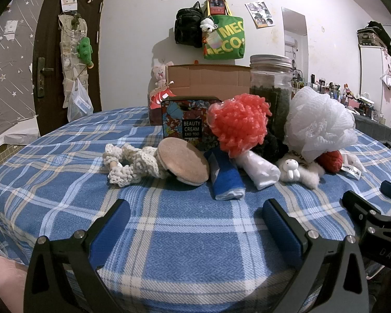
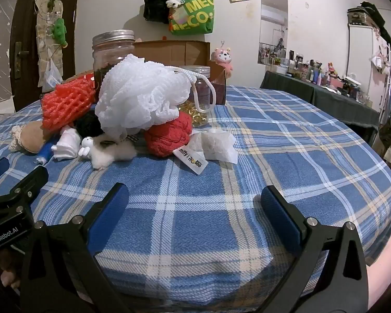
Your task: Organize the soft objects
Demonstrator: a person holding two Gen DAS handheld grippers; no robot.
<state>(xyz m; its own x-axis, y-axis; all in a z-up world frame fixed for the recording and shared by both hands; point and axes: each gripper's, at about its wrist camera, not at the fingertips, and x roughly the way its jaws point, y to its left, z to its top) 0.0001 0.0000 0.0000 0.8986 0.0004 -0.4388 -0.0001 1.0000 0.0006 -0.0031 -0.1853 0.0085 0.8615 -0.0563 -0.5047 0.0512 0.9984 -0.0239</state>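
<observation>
While both grippers are hovering low over the blue plaid bedcover [image 2: 247,135], nothing is sitting between their fingers. The left gripper [image 1: 195,224] is standing wide apart with only cloth under it, and the right gripper [image 2: 194,216] is gaping just as wide, also over bare cloth.

All the soft stuff is lying in a heap further back on the cover. A white bath pouf [image 2: 140,96] is sitting on top, leaning against a red knitted ball [image 2: 169,135]. Just beside that ball, a crumpled tissue [image 2: 219,143] is lying with a printed tag [image 2: 190,161] in front of it. A little white bunny toy [image 2: 87,147] is resting on a fluffy tuft, and a red foam net [image 1: 238,124] is propping itself up beside something black. Toward the left end, a tan round pad [image 1: 183,165] is leaning on a cream crochet piece [image 1: 133,163], with a blue roll [image 1: 226,177] and a white roll [image 1: 260,169] next to it.

Behind the heap, a glass jar [image 1: 271,88], a flowery tin [image 1: 187,122] and a cardboard box [image 1: 208,77] are standing.
</observation>
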